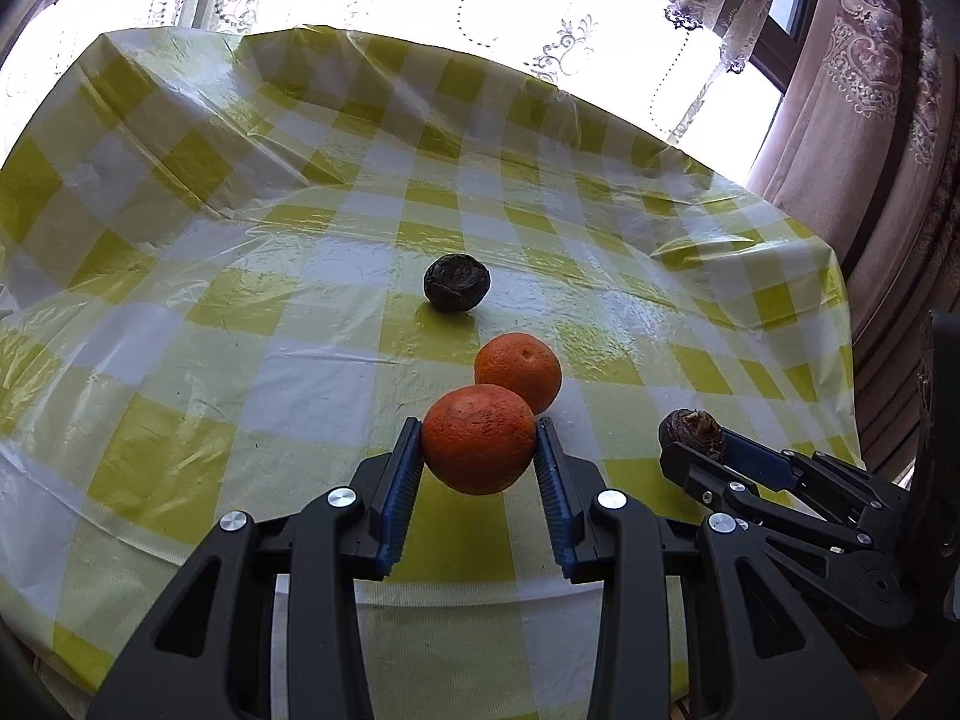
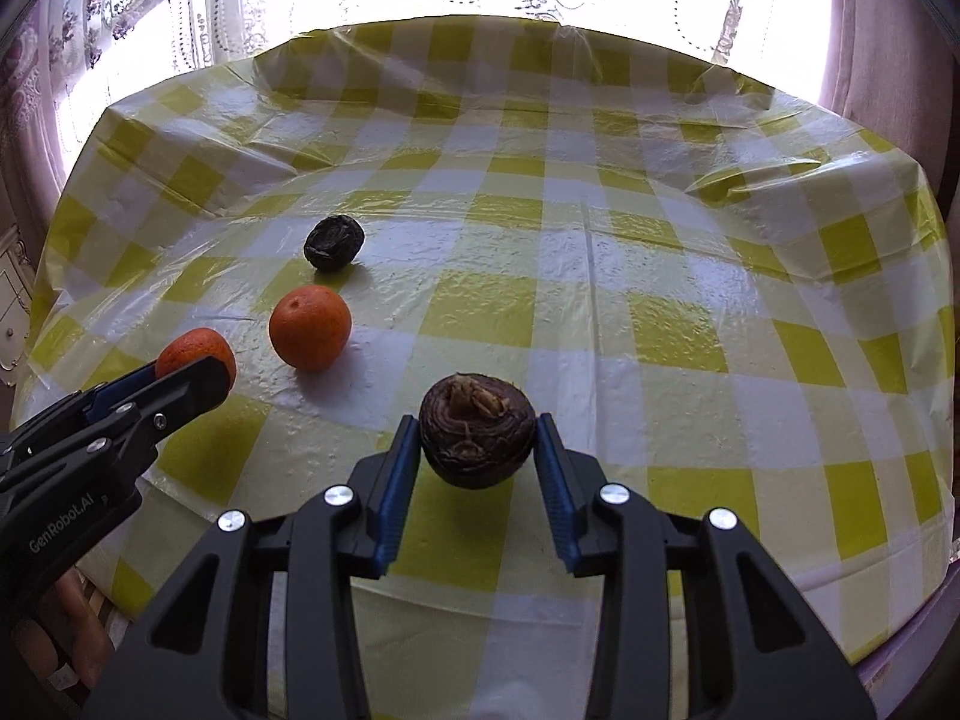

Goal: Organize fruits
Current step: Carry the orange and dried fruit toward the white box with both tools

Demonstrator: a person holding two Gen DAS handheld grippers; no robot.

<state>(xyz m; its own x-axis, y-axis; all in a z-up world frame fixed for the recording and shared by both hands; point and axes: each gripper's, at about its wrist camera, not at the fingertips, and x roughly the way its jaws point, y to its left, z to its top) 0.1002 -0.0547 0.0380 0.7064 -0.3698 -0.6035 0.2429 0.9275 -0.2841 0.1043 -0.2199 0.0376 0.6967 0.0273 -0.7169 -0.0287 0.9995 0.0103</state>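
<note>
Altogether: two oranges, two dark fruits; left hand-held gripper (image 1: 478, 450) clamps orange (image 1: 478, 447), right hand-held gripper (image 2: 478, 447) dark fruit (image 2: 477, 429).

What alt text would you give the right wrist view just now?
The right gripper grips a dark brown fruit above a yellow checked tablecloth. At left, the left gripper holds an orange; a second orange and another dark fruit sit on the cloth.
</note>
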